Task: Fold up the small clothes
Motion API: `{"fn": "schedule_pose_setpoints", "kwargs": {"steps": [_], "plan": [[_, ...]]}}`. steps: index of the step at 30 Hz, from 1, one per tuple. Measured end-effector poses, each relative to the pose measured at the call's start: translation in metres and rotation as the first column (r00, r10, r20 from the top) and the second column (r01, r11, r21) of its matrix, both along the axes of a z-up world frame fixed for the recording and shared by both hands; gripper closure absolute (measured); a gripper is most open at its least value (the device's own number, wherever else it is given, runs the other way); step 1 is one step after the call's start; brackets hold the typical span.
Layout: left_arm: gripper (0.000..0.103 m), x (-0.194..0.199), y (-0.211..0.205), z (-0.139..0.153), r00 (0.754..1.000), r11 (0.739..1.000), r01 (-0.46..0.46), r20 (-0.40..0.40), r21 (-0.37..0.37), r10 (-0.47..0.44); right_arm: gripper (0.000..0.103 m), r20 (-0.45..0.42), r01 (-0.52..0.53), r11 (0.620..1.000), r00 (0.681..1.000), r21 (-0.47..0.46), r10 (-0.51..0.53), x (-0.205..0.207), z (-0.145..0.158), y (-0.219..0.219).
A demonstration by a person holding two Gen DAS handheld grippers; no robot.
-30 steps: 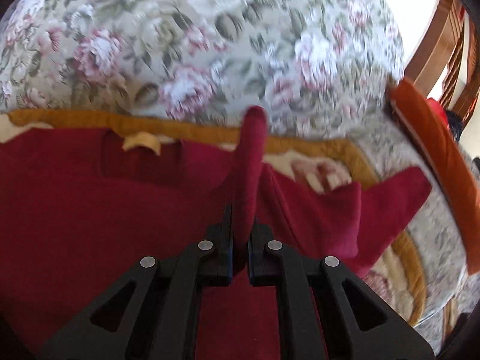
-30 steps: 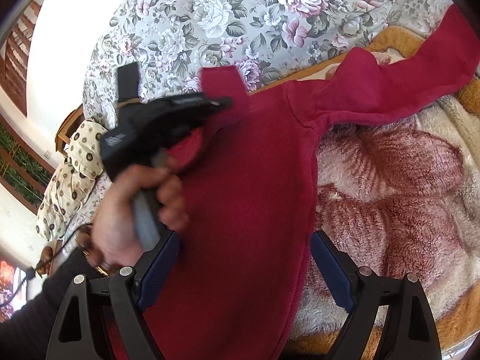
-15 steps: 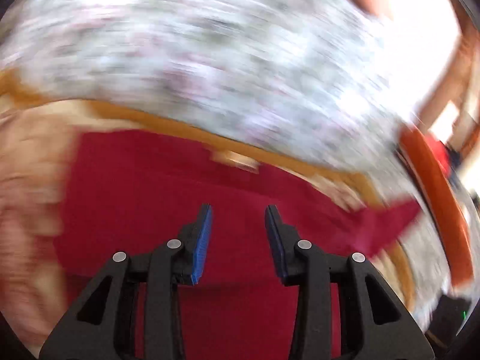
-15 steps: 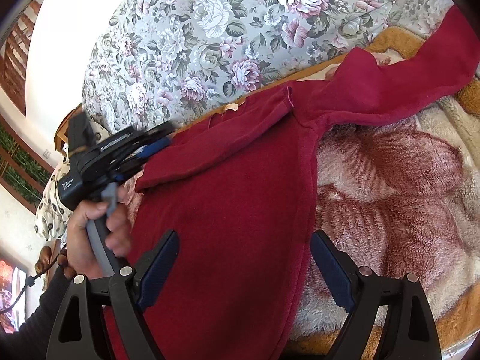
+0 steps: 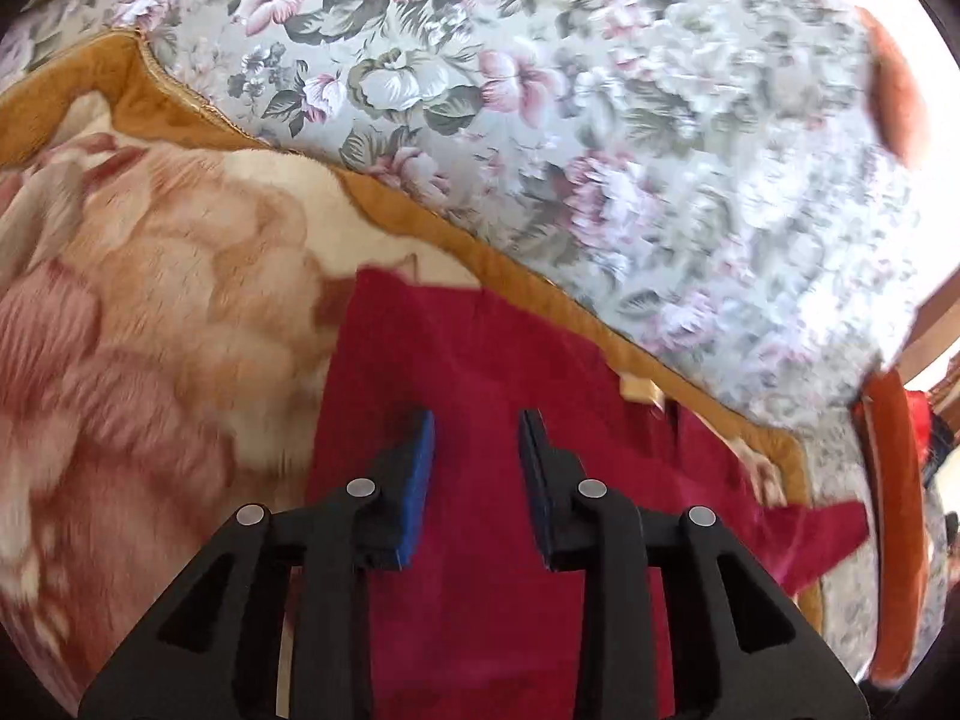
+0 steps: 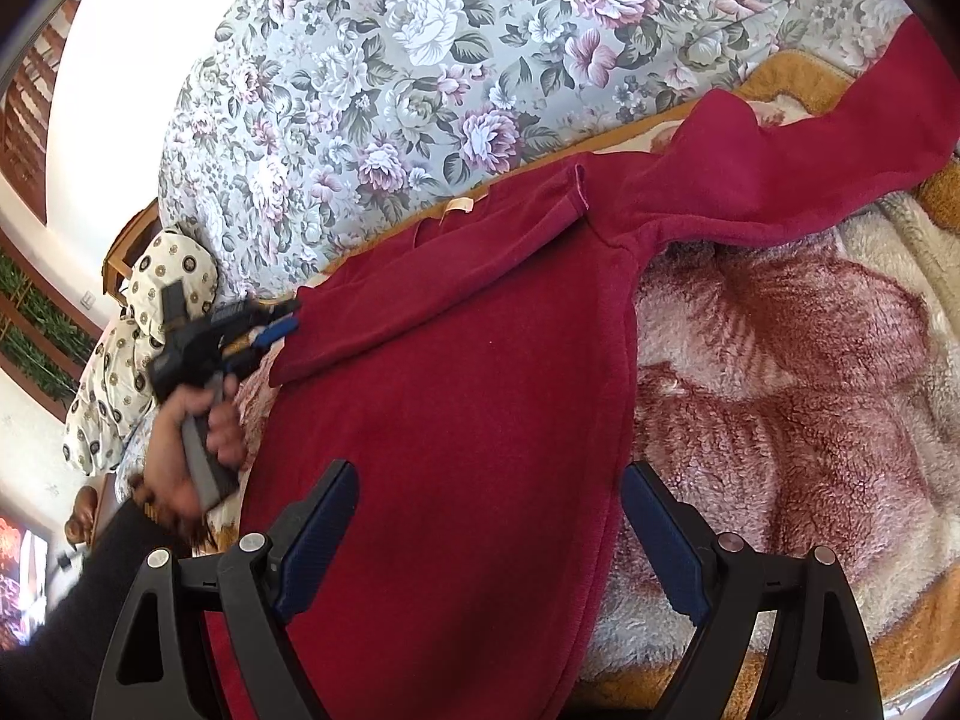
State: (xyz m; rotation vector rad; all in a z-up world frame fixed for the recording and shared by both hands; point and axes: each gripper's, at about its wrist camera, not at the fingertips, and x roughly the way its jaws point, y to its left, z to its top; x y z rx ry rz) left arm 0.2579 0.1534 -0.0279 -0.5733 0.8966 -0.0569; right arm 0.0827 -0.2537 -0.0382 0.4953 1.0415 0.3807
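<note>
Right wrist view: red sweater point(image 6: 468, 396) lies on the fleece blanket point(image 6: 798, 396), one sleeve folded across; right claw point(image 6: 489, 531) and left claw point(image 5: 474, 462) both gape apart, holding nothing

No text can be read: the neck tag point(image 6: 459, 206) on the red sweater point(image 6: 456, 396) looks blank (too small to tell).

place: home, bedroom or living room, cannot tell which
surface: plush blanket point(image 6: 810, 396) with pink flower pattern, orange border, spread out flat
bedding: floral sheet point(image 6: 420, 60) beside the blanket
furniture: wooden chair point(image 6: 129, 240) at the edge, patterned cloth point(image 6: 120, 360) draped on it
clothing: red sweater point(image 6: 480, 420) lying on blanket
</note>
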Motion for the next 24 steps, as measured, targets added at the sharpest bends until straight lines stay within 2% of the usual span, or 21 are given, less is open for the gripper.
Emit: {"fn": "schedule_pose_setpoints", "kwargs": {"steps": [1,2,3,6,9,12,13,14,15,16,17,19,22,24], "plan": [[0.071,0.011,0.004,-0.007,0.999,1.000,-0.022,-0.043,0.022,0.023,0.015,0.000,0.001,1.000,1.000,-0.001,-0.001,0.000,0.000,0.000],[0.073,0.019,0.010,-0.016,0.994,0.999,-0.034,-0.101,0.031,0.037,0.015,0.000,0.002,1.000,1.000,0.000,-0.002,0.000,0.000,-0.001],[0.072,0.025,0.014,-0.023,0.993,0.999,-0.050,-0.107,-0.006,0.049,0.015,0.000,0.004,1.000,1.000,0.000,-0.004,0.000,-0.001,-0.002],[0.072,0.021,0.019,-0.016,0.990,0.996,-0.081,-0.116,-0.041,0.076,0.015,0.001,0.008,1.000,1.000,0.004,-0.008,-0.001,-0.001,-0.003],[0.072,-0.009,0.011,0.003,0.994,0.995,-0.104,-0.036,-0.003,0.104,0.015,0.007,0.002,1.000,1.000,0.004,-0.002,-0.001,0.000,-0.002],[0.051,-0.045,-0.006,0.015,0.991,0.991,-0.130,0.041,-0.032,0.131,0.015,0.009,0.008,1.000,1.000,-0.006,-0.008,0.000,0.003,-0.002],[0.036,-0.054,-0.013,0.015,0.989,0.990,-0.134,0.064,-0.035,0.136,0.015,0.023,0.019,1.000,1.000,-0.011,-0.019,0.004,0.006,-0.003],[0.027,-0.060,-0.019,0.014,0.987,0.991,-0.132,0.087,-0.021,0.134,0.015,0.050,0.029,0.999,0.998,-0.025,-0.028,0.012,0.012,-0.004],[0.027,-0.064,-0.026,0.010,0.987,0.992,-0.123,0.104,0.020,0.120,0.015,0.086,0.036,0.997,0.996,-0.062,-0.031,0.024,0.020,-0.002],[0.027,-0.063,-0.032,-0.001,0.991,0.991,-0.107,0.091,0.084,0.100,0.015,0.112,0.034,0.995,0.993,-0.094,-0.024,0.035,0.026,0.001],[0.027,-0.060,-0.036,-0.010,0.994,0.989,-0.094,0.071,0.113,0.086,0.015,0.133,0.019,0.991,0.991,-0.132,-0.001,0.050,0.030,0.007],[0.024,-0.066,-0.046,-0.017,0.990,0.977,-0.069,0.134,0.200,0.042,0.015,0.129,-0.028,0.979,0.990,-0.200,0.055,0.082,0.035,0.027],[0.021,-0.056,-0.055,-0.018,0.994,0.962,-0.047,0.108,0.268,0.018,0.017,0.156,-0.111,0.959,0.975,-0.260,0.155,0.125,0.042,0.066],[0.019,-0.053,-0.058,-0.019,0.995,0.957,-0.040,0.103,0.289,0.010,0.017,0.139,-0.148,0.939,0.970,-0.309,0.198,0.144,0.033,0.083]]}}
